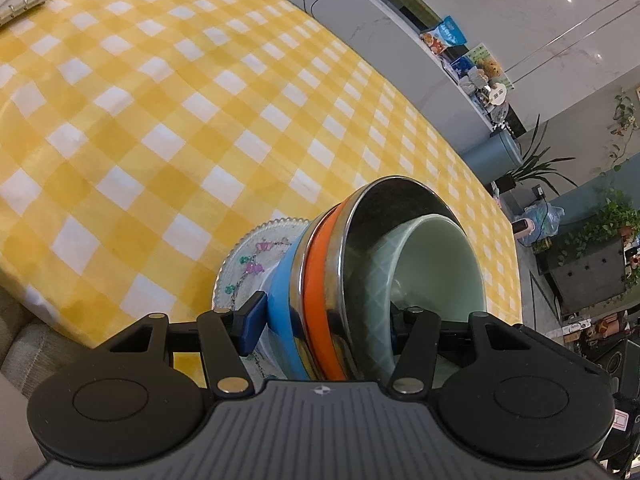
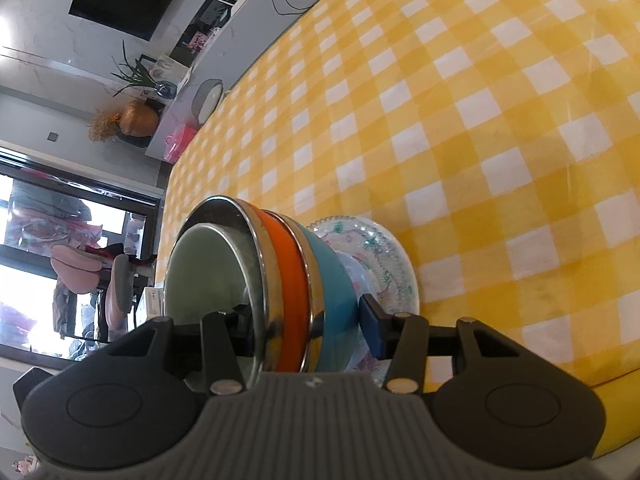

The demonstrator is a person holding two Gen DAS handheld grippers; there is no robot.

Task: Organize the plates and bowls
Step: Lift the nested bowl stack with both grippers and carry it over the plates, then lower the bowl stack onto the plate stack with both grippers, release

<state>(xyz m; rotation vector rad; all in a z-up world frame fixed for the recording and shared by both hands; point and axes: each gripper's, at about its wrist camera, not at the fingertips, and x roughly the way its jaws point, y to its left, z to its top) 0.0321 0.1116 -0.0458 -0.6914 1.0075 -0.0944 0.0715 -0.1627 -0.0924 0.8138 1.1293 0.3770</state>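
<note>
Bowls sit nested in one stack on a clear glass plate with a beaded rim and a floral print (image 1: 244,260), which lies on the bench under a yellow-and-white checked cloth (image 1: 160,120). From the bottom up the stack is a light blue bowl (image 1: 282,300), a steel bowl with an orange band (image 1: 316,280), a plain steel bowl (image 1: 384,208) and, innermost, a pale green ceramic bowl with a diamond-pattern outside (image 1: 436,264).

The left claw (image 1: 326,326) straddles the near side of the stack, its jaws partly open: one blue pad lies just beside the light blue bowl's outer wall, over the plate, and the other finger reaches inside the pale green bowl. Whether the pads press on anything I cannot tell.

The right claw (image 2: 308,322) straddles the stack from the opposite side in the same way, partly open, one blue pad just beside the light blue bowl and the other finger inside the plain steel bowl beside the green one; firm contact cannot be told here either.

A white ring binder (image 1: 20,0) lies at the far left of the bench, well apart from the stack
</note>
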